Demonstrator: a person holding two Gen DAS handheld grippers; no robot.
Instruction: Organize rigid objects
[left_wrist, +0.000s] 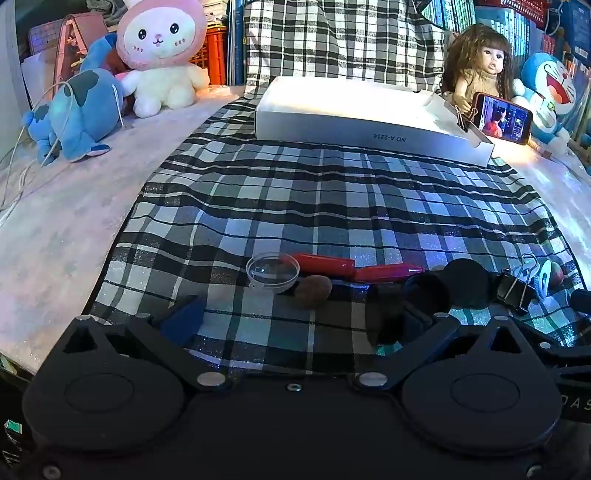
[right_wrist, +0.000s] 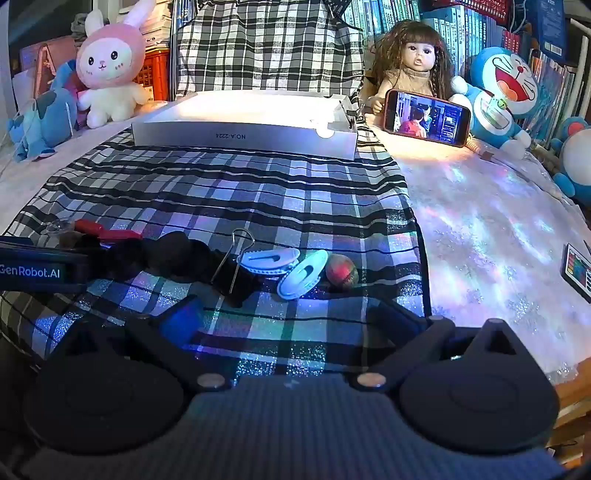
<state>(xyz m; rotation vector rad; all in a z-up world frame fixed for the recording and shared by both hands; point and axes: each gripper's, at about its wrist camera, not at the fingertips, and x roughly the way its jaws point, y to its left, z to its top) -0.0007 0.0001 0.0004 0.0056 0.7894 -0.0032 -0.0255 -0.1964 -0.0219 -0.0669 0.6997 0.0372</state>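
1. Both grippers are wide open with nothing in them — the left hand-held gripper (left_wrist: 284, 314) hangs over the near edge of the plaid cloth (left_wrist: 332, 206), and the right hand-held gripper (right_wrist: 291, 317) does the same a bit further right.
2. The stuff to sort sits in a loose row along that near edge: a clear plastic cup (left_wrist: 272, 272), a red pen (left_wrist: 351, 266), a brown nut-looking thing (left_wrist: 314, 290) touching the cup, some round black lids (left_wrist: 469, 282), a black binder clip (right_wrist: 236, 266), two white clips (right_wrist: 291, 267) and a small reddish ball (right_wrist: 341, 276).
3. My guess is they're lined up close to the person so either gripper can reach one without stretching.
4. The white box (right_wrist: 243, 136) is at the far end of the cloth, well apart from the row. Its inside is washed out by glare — looks empty, but I can't really tell.
5. So nothing seems sorted yet; the box is probably where it all goes.
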